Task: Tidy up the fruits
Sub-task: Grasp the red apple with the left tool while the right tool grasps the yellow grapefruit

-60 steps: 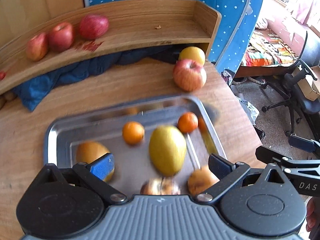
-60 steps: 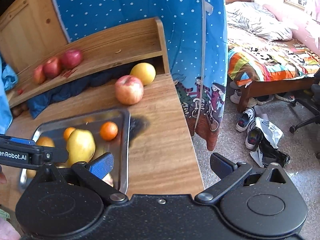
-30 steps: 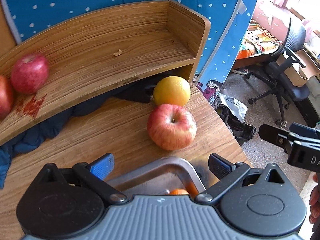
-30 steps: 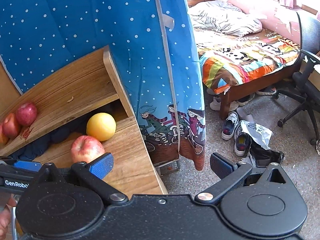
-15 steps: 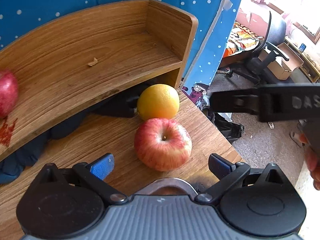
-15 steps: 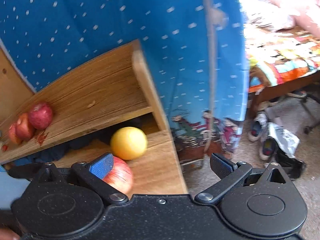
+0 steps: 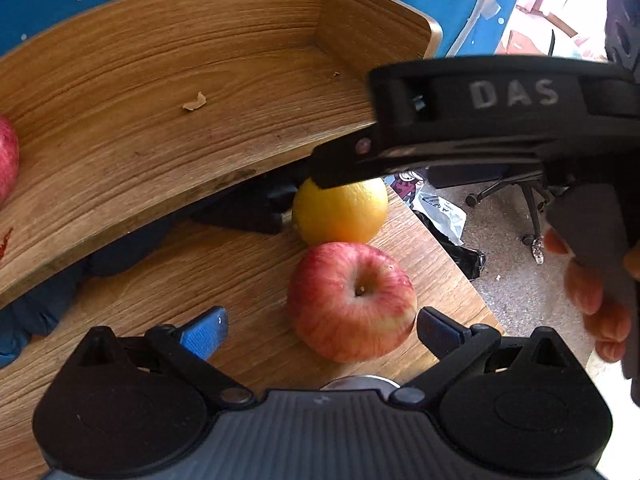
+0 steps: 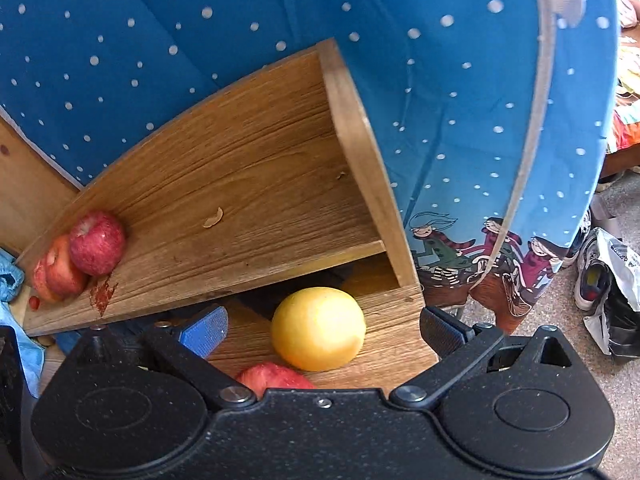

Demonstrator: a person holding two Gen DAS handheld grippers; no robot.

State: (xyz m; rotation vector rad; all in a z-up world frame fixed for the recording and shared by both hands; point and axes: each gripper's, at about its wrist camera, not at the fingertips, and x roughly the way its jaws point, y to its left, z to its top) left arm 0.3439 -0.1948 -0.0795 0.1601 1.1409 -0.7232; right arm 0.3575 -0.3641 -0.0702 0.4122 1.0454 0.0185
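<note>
A red-and-yellow apple [image 7: 351, 300] lies on the wooden table near its right corner, partly between the fingers of my open left gripper [image 7: 322, 330]. Just behind it rests a yellow orange [image 7: 340, 211], under the edge of a wooden shelf [image 7: 180, 92]. My right gripper [image 8: 323, 330] is open with the orange [image 8: 318, 328] between its fingers, apart from them; the apple's top [image 8: 274, 376] shows at its body. In the left wrist view the right gripper's finger [image 7: 348, 160] hangs just over the orange. Red apples [image 8: 96, 242] sit at the shelf's left end.
A dark blue cloth [image 7: 48, 300] is stuffed under the shelf. A blue dotted curtain [image 8: 460, 100] hangs behind and right of the table. The table's right edge [image 7: 452, 256] drops to a floor with an office chair [image 7: 520, 196], shoes and a bag [image 8: 612, 280]. A tray rim [image 7: 360, 382] shows below the apple.
Both grippers moved forward from the tray toward the table's far right corner. The right gripper swung left over the orange, now crossing the left wrist view. The apple now lies between the left fingers.
</note>
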